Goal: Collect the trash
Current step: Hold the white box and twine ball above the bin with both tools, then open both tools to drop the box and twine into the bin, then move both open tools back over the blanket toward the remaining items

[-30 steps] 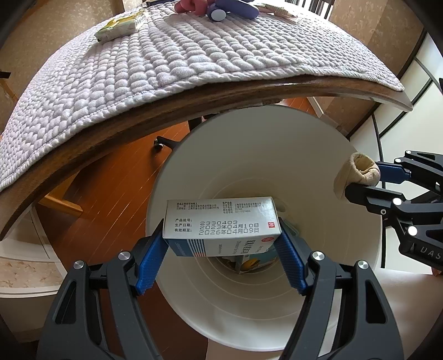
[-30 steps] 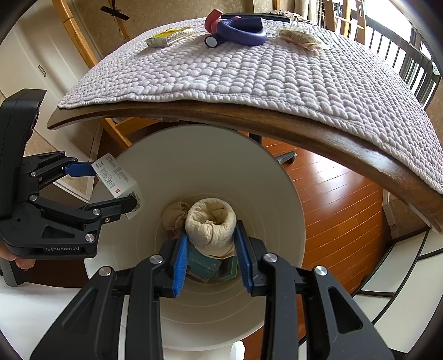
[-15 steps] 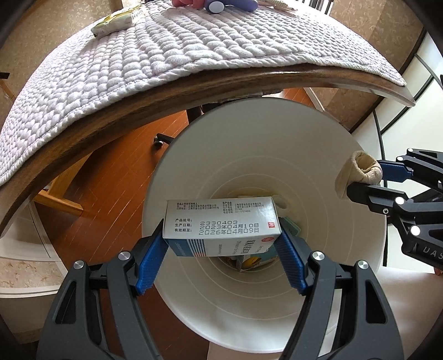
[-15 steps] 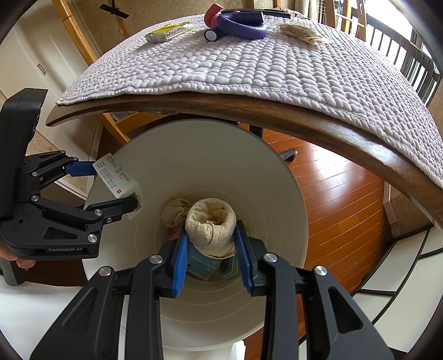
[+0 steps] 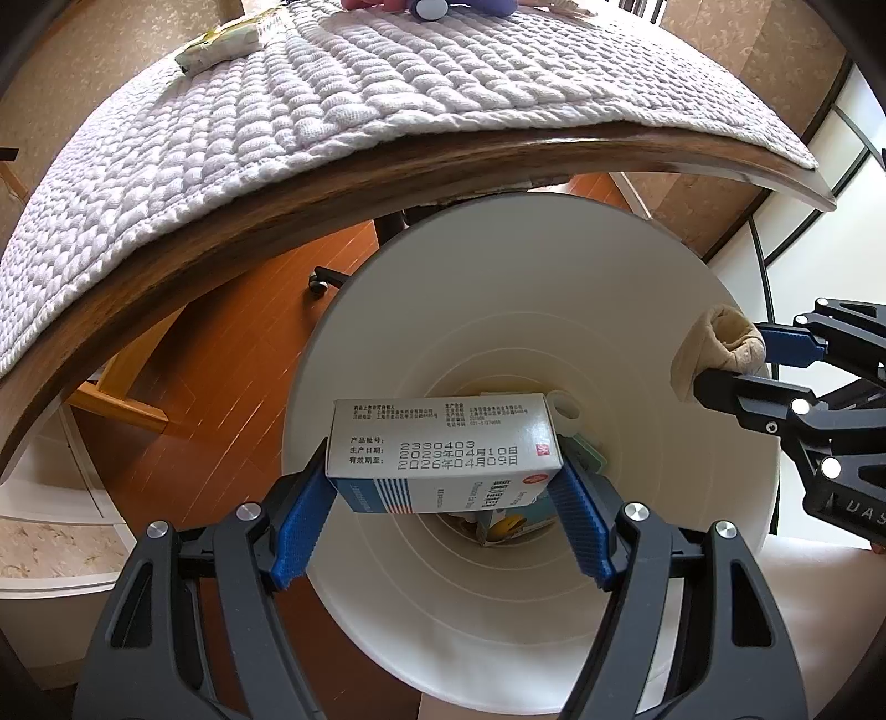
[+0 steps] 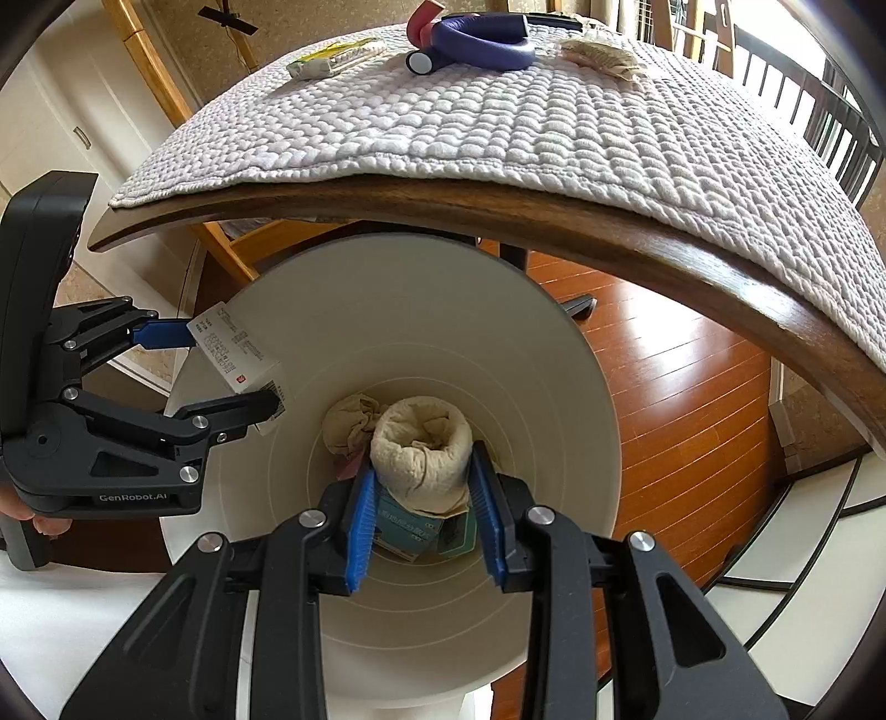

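Left wrist: my left gripper clamps a medicine box over the white bin; trash already lies inside.

Right wrist: my right gripper pinches a crumpled tissue above it. At twelve o'clock, a wrapper and wad remain on the table mat.

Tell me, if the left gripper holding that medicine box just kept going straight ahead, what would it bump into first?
Probably the trash lying at the bottom of the white bin. The left gripper points straight down the bin's mouth, and a colourful carton lies below the medicine box. Depth is hard to judge.
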Tool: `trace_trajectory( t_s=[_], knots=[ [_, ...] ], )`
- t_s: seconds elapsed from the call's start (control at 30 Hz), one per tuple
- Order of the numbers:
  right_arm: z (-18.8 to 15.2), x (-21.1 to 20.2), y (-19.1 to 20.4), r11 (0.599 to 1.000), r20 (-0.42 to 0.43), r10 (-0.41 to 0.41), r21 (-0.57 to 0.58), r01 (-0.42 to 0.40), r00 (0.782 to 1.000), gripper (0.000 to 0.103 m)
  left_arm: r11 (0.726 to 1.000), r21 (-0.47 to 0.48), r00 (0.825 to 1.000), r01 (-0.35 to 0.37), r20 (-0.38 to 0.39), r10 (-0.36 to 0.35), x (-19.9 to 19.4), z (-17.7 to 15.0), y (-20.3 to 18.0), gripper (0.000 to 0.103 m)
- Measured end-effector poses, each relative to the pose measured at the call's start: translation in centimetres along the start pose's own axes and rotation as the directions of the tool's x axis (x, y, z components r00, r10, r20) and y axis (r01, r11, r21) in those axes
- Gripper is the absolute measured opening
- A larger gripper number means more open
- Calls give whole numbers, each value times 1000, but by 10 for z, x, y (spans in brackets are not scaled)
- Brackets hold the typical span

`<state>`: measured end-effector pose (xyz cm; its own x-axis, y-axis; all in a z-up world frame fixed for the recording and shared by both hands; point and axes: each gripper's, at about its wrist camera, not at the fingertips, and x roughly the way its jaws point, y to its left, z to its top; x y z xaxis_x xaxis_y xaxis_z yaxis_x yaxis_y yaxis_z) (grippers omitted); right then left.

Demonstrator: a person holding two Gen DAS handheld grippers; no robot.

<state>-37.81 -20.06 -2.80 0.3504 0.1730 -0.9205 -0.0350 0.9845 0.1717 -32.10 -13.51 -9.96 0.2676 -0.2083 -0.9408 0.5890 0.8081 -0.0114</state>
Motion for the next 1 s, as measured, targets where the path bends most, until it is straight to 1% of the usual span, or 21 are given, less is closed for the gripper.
trace_trajectory(
  t_s=[0.17,0.23,0.27,0.3,0.33,0.4,0.43,0.47,0.5,0.63,0.7,0.73,0.8,0.87,0.9,0.97,1.0],
  knots=[
    [-1,1,0,1000,-3,-2,3,2,1000,32,1000,-5,1000,-2,-4,2,6,6,-1,75],
    [-2,-2,-2,1000,3,-1,12,1,1000,33,1000,-9,1000,8,-6,-8,7,6,0,76],
    [-2,-2,-3,1000,3,1,16,-1,1000,36,1000,-11,1000,8,-5,-8,6,6,2,76],
    [-2,-2,-4,1000,3,0,18,0,1000,44,1000,-12,1000,6,-5,-6,6,6,3,77],
    [-2,-3,-4,1000,7,-4,21,4,1000,49,1000,-10,1000,6,-7,-6,6,6,3,77],
    [-2,-8,-7,1000,19,-2,28,1,1000,59,1000,-3,1000,11,-8,-11,5,5,4,85],
    [-2,-10,-8,1000,24,0,31,-1,1000,61,1000,3,1000,9,-2,-9,4,5,3,89],
    [-2,-12,-9,999,28,0,33,0,1000,67,1000,8,1000,5,3,-5,1,5,4,92],
    [-1,-13,-10,999,33,-4,35,2,999,71,1000,15,1000,1,8,-1,-1,6,4,93],
    [1,-26,-12,999,63,-10,35,7,998,79,999,35,1000,-2,29,1,-11,6,6,94],
    [2,-35,-13,999,84,-20,28,17,996,85,999,35,999,4,40,-5,-19,6,7,94],
    [3,-41,-13,1000,98,-25,16,23,995,86,999,34,999,9,50,-11,-24,7,9,94],
    [5,-54,-12,998,134,-56,-6,57,989,94,999,32,996,25,80,-27,-40,7,12,94],
    [9,-70,-11,994,188,-95,-26,102,978,98,998,27,990,56,130,-59,-62,10,19,94],
    [11,-79,-11,992,216,-112,-31,122,970,99,997,23,985,67,156,-70,-71,14,19,95],
    [18,-93,-12,988,265,-138,-34,152,954,99,997,6,971,77,227,-77,-92,22,24,102],
    [25,-100,-15,984,287,-158,-29,173,945,99,997,-9,959,76,276,-71,-103,26,28,102]
  ],
)
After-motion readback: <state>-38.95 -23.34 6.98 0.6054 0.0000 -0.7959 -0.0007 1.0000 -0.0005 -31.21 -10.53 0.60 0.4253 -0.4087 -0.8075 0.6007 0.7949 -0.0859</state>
